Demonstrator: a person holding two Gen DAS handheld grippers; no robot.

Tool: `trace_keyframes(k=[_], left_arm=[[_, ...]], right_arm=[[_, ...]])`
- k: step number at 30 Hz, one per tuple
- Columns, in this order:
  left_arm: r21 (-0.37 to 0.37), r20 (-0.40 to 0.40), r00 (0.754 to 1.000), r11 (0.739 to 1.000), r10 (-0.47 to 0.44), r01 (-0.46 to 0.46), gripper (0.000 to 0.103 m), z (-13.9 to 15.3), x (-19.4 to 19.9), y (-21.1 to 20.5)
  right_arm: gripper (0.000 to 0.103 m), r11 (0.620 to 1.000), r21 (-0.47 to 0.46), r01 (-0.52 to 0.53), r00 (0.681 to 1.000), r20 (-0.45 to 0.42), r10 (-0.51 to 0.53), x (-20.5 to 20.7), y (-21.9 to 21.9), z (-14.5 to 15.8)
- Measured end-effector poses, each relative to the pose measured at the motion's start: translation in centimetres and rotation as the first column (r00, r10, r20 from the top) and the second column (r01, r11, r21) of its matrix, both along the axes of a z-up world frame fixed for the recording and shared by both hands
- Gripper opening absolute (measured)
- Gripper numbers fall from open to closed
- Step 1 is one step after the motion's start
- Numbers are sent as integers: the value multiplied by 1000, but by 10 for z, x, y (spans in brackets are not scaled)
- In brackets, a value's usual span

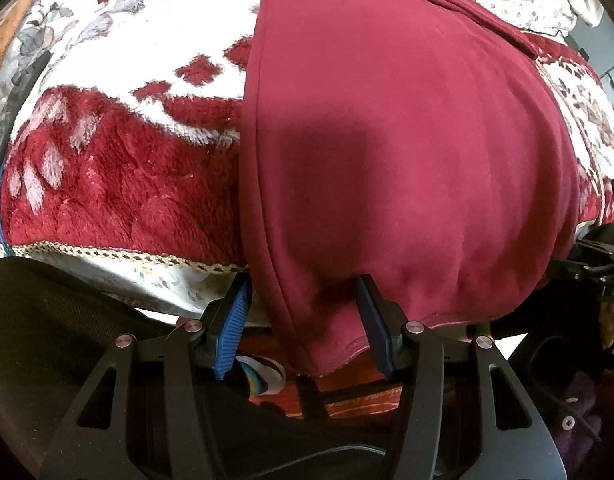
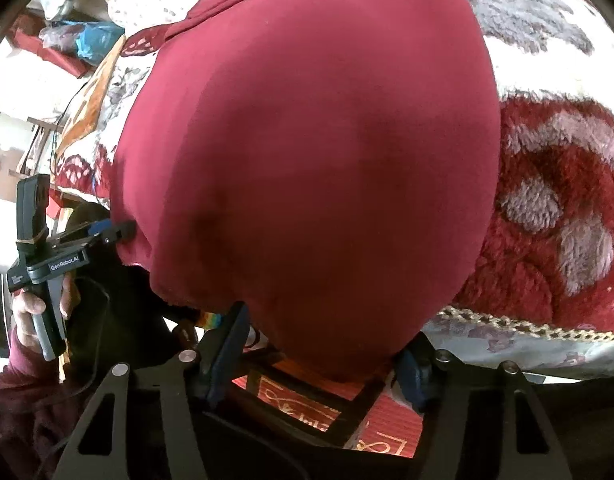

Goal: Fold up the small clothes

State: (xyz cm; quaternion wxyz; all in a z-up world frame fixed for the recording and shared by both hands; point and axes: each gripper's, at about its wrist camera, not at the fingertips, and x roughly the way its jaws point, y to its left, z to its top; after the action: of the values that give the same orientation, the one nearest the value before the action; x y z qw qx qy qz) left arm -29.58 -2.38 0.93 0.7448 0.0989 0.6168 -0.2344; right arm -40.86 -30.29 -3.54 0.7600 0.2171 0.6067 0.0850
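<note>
Two grippers sit at the near edge of the bed, one at each lower corner of the maroon fleece garment point(image 1: 387, 152). The garment lies flat on the plush red-and-white floral blanket point(image 1: 107, 184), and its hem hangs over that near edge, so fabric is reachable from below.

Left to right:
- Left gripper point(image 1: 303, 320): jaws spread wide, blue ribbed pads either side of the left hem corner, nothing pinched yet. Straddling the seam like this looks like setup for a corner grab.
- Garment middle: smooth, with one fold ridge running across at the far end.
- Right gripper point(image 2: 323, 352): jaws also apart, and the hem's right corner droops between them. The right pad is mostly hidden under cloth, so I can't confirm contact there; it reads as released.

My read: both corners need to be clamped before the hem is lifted toward the far edge. Thick fleece could slip from a shallow bite.
</note>
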Motion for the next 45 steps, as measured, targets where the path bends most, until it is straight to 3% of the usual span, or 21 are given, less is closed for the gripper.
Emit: trace_keyframes(k=[3,5,15,17,19,21,24,26,32,36,39,45], left_arm=[[8,-8,1000,1000,-6,6,52,-4,2,-2],[11,-12,1000,1000,-6,6,52,-8,2,-3],[7,-19,1000,1000,-14,14,52,-11,4,-1],[-8,-30,999,1000,-11,11,44,-12,5,0],[-33,-57,998,999,-20,19,23,-12,5,1],[-29,-49,998,999,-40,39,13,-12,4,2],[-67,-55,997,996,-58,54,8,1,2,6],[-142,-65,996,989,-54,44,8,20,7,14],[-285,-7,1000,958,-8,6,7,70,31,26],[-322,73,997,946,39,-14,7,98,52,22],[-336,133,987,941,86,-36,7,115,80,16],[-403,216,962,913,166,-67,7,153,137,-9]], right_arm=[[53,999,-25,-22,1000,-1,22,0,5,-2],[38,999,-27,-39,999,4,39,1,8,-2],[24,994,-52,-101,993,56,104,0,18,12],[23,993,-50,-104,992,69,107,-1,20,16],[23,993,-43,-107,990,85,111,-2,22,21],[23,994,-31,-109,989,102,111,-3,22,26],[19,995,-5,-103,987,127,103,-4,21,33],[17,994,48,-100,983,158,92,-5,17,44],[15,984,159,-75,959,282,27,1,-1,84],[15,984,172,-42,931,363,-24,12,-15,112],[15,991,132,-2,905,422,-54,27,-27,135],[15,989,101,113,866,479,-147,72,-64,168]])
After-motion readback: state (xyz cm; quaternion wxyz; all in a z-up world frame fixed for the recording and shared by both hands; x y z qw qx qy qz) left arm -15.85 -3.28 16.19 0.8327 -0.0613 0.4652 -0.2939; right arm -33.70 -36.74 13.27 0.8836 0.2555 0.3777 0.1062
